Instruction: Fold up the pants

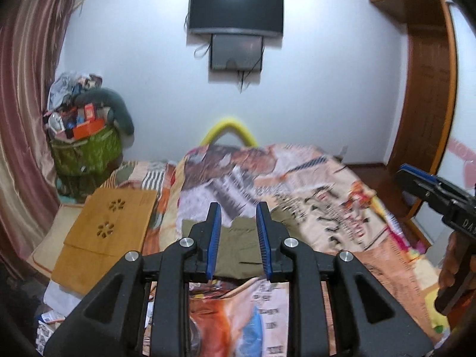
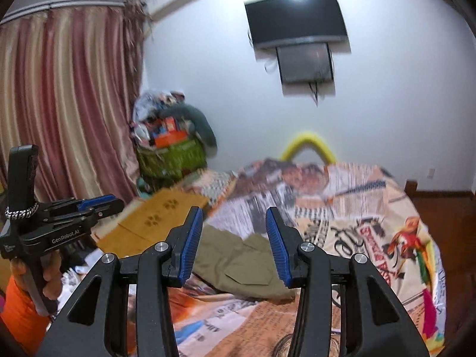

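Note:
Olive-green pants [image 1: 238, 248] lie folded in a compact bundle on the patterned bedspread [image 1: 342, 208]. They also show in the right wrist view [image 2: 238, 261], with a pocket flap on top. My left gripper [image 1: 238, 208] is open and empty, held above the pants. My right gripper [image 2: 235, 212] is open and empty, also above the pants. The right gripper shows at the right edge of the left wrist view [image 1: 416, 180]. The left gripper shows at the left of the right wrist view [image 2: 102, 203], held in a hand.
A wooden lap board [image 1: 107, 232] lies on the bed's left side. A green basket of clutter [image 1: 84, 145] stands by the curtain [image 2: 65, 104]. A television [image 1: 236, 10] hangs on the wall. A wooden wardrobe [image 1: 428, 89] stands at right. A yellow tube [image 1: 229, 128] arches behind the bed.

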`<act>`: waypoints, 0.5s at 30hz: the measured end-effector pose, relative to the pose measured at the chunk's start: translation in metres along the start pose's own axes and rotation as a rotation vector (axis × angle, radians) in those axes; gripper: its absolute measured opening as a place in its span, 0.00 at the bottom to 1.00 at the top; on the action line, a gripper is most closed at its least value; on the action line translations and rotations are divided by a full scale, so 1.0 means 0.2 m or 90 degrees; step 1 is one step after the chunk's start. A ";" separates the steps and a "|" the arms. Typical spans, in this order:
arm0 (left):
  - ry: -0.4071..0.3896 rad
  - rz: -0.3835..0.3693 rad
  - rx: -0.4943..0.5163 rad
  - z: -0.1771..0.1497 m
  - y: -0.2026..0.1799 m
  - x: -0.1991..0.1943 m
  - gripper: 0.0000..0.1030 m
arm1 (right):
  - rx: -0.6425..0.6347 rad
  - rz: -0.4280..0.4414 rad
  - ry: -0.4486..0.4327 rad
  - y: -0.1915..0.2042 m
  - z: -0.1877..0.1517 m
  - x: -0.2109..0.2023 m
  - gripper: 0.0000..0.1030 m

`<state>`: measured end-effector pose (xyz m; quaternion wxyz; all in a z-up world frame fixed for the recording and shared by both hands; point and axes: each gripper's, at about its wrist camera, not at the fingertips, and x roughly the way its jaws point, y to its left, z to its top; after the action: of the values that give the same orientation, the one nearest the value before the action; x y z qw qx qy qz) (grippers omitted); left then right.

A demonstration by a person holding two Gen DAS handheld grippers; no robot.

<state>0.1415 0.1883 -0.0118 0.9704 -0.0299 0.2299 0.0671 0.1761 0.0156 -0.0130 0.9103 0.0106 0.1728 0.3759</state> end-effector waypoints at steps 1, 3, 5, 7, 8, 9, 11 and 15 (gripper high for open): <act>-0.012 0.001 0.003 0.00 -0.02 -0.05 0.24 | -0.003 0.003 -0.009 0.02 0.00 -0.04 0.39; -0.039 0.009 0.013 0.00 -0.06 -0.18 0.24 | -0.018 0.002 -0.035 0.06 0.01 -0.15 0.39; -0.065 0.016 0.018 -0.02 -0.10 -0.30 0.26 | -0.027 0.004 -0.054 0.10 0.00 -0.24 0.39; -0.083 0.021 0.017 -0.04 -0.12 -0.37 0.32 | -0.032 0.006 -0.069 0.13 -0.02 -0.30 0.39; -0.093 0.023 0.012 -0.06 -0.13 -0.42 0.35 | -0.035 0.006 -0.078 0.15 -0.03 -0.34 0.39; -0.099 0.025 0.009 -0.07 -0.15 -0.45 0.38 | -0.038 0.006 -0.086 0.17 -0.04 -0.37 0.39; -0.108 0.029 0.004 -0.11 -0.17 -0.51 0.41 | -0.045 0.004 -0.094 0.20 -0.06 -0.41 0.39; -0.118 0.034 0.001 -0.18 -0.21 -0.58 0.54 | -0.045 0.000 -0.092 0.23 -0.11 -0.46 0.40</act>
<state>0.0280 0.1290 0.0095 0.9855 -0.0165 0.1395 0.0950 0.0762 -0.0179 0.0007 0.9203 0.0056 0.0932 0.3798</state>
